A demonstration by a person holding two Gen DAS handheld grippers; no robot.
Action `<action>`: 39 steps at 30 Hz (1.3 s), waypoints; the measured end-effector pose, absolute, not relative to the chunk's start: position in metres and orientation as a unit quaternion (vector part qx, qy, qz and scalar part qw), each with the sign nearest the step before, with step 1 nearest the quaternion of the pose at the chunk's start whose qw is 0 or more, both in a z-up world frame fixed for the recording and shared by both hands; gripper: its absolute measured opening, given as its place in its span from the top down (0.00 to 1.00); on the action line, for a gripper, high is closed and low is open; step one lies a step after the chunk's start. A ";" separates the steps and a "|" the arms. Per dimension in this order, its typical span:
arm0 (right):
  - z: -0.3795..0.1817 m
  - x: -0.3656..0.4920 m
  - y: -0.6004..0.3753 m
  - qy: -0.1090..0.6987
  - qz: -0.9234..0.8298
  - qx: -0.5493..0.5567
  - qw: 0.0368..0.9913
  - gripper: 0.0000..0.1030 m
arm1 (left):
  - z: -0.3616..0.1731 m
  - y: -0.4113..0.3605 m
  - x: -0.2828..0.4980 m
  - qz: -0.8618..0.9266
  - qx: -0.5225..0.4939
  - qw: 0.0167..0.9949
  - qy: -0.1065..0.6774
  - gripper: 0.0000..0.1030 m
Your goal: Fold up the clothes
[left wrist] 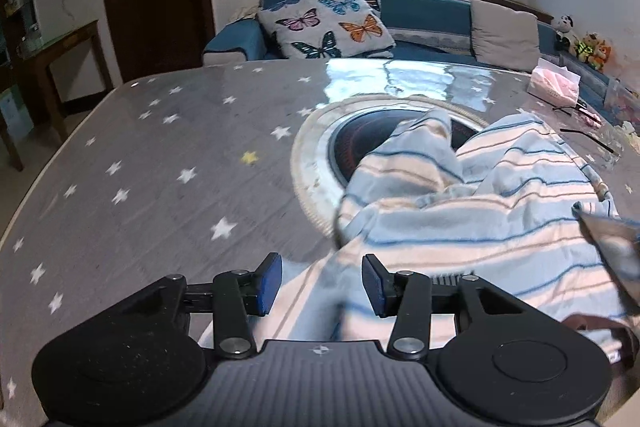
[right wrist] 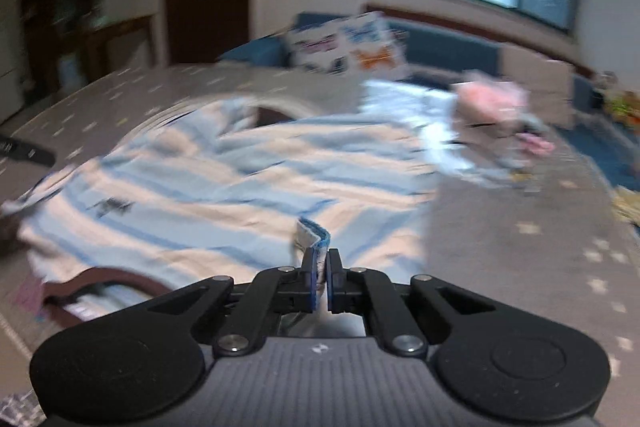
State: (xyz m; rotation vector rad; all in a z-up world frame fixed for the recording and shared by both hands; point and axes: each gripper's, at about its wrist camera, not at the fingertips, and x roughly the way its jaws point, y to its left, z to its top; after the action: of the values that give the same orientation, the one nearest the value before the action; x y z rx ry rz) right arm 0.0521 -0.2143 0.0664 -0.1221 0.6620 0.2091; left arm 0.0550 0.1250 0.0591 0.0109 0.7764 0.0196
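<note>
A blue-and-white striped garment (left wrist: pixel 460 211) lies rumpled on the grey star-patterned table (left wrist: pixel 140 167), partly covering a round inset cooktop (left wrist: pixel 360 139). My left gripper (left wrist: pixel 322 281) is open, its blue pads on either side of a fold of the garment at the near edge. In the right wrist view, which is blurred by motion, the same garment (right wrist: pixel 220 195) spreads across the table. My right gripper (right wrist: pixel 322 267) is shut on a blue-trimmed edge of the garment (right wrist: pixel 314 233), which stands up between the pads.
A pink tissue pack (left wrist: pixel 554 85) and thin black items lie at the table's far right. A blue sofa with a butterfly cushion (left wrist: pixel 328 23) stands behind the table. A wooden side table (left wrist: pixel 60 59) stands at the left.
</note>
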 end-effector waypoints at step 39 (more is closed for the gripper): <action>0.077 0.229 -0.243 0.344 0.089 -0.072 0.932 0.82 | 0.035 0.064 0.274 -0.024 0.020 0.913 0.407 0.56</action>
State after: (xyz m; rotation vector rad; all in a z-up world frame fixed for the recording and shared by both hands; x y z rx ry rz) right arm 0.2290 -0.2428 0.0773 -0.1466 0.7041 0.1827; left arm 0.2740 0.0643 0.0348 0.0420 0.8375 -0.0485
